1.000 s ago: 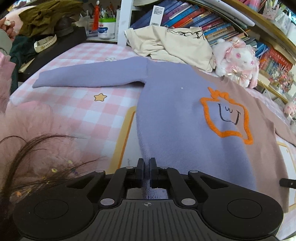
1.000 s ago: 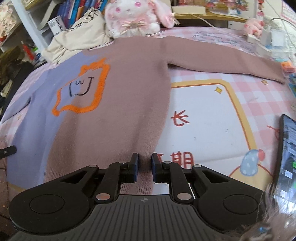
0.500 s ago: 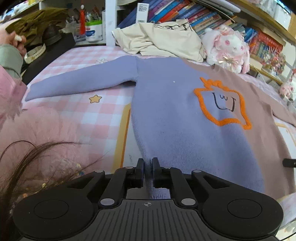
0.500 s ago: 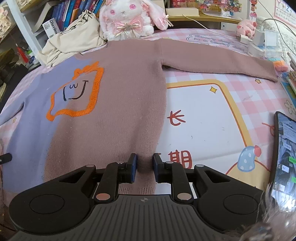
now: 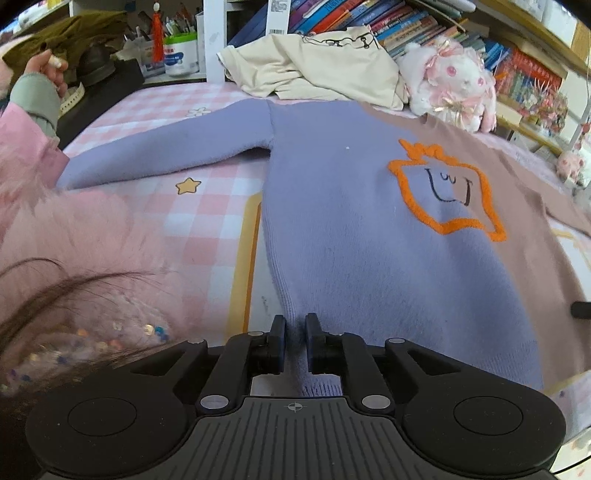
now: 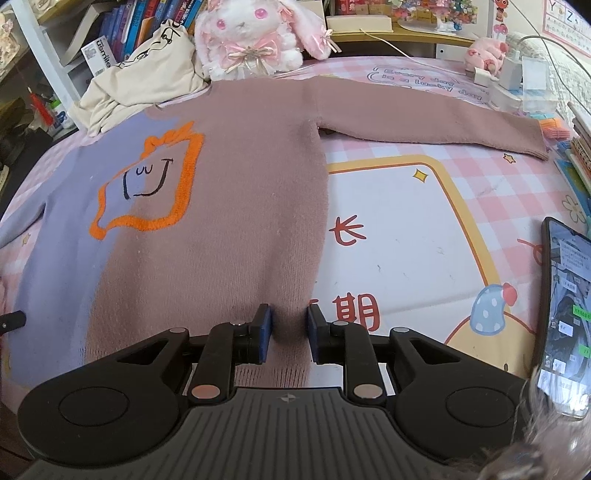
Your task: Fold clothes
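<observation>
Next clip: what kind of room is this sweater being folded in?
Probably a child's bedroom or study corner at home. The sweater lies on a pink checked cartoon mat, with a plush bunny and crowded bookshelves behind it.

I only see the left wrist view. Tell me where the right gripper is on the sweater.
Observer: The right gripper straddles the brown hem of the sweater, near its corner.
Operator: Report the brown sleeve.
Observer: The sleeve lies flat, stretched straight out to the side.
Operator: Name anything in the way there.
Observer: A phone sits to the right of that gripper, apart from the sweater.
</observation>
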A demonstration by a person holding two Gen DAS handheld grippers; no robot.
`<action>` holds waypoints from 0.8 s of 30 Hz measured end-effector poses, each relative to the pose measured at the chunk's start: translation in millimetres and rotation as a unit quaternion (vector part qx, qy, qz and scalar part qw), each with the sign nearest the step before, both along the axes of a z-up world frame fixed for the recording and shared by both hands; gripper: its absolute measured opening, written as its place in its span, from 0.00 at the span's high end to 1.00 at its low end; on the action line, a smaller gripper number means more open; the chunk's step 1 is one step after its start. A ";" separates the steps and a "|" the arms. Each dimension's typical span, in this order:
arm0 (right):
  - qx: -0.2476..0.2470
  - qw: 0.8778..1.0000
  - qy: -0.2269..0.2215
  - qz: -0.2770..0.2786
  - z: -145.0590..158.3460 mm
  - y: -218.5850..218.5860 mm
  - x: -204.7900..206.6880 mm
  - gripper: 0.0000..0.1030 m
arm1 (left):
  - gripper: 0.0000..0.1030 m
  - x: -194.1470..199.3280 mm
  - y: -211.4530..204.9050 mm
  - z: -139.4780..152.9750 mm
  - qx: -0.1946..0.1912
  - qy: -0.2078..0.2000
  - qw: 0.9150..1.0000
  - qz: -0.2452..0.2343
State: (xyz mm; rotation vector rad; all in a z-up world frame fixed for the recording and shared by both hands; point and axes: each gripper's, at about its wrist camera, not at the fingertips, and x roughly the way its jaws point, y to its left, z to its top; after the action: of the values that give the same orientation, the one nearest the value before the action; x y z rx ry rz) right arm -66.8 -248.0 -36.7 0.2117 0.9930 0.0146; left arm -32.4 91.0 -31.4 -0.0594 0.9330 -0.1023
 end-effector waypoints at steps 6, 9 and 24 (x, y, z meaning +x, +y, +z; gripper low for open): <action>-0.004 1.000 -0.001 0.001 -0.1 0.9 0.2 0.81 | 0.94 -0.4 -2.8 -1.1 0.002 -0.004 1.000 -0.005; -0.002 1.000 0.000 0.001 -0.1 1.0 0.0 0.82 | 0.95 -2.4 0.7 -1.0 -0.003 -0.005 1.000 -0.002; -0.002 1.000 0.002 0.008 1.2 5.3 1.1 0.83 | 0.95 -13.6 -0.8 1.4 0.021 -0.007 1.000 -0.013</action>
State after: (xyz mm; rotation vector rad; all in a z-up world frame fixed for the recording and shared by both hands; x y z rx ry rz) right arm -65.7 -242.7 -35.5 0.2009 0.9994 0.0275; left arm -46.0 90.2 -30.1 -0.0074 0.9224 -0.1074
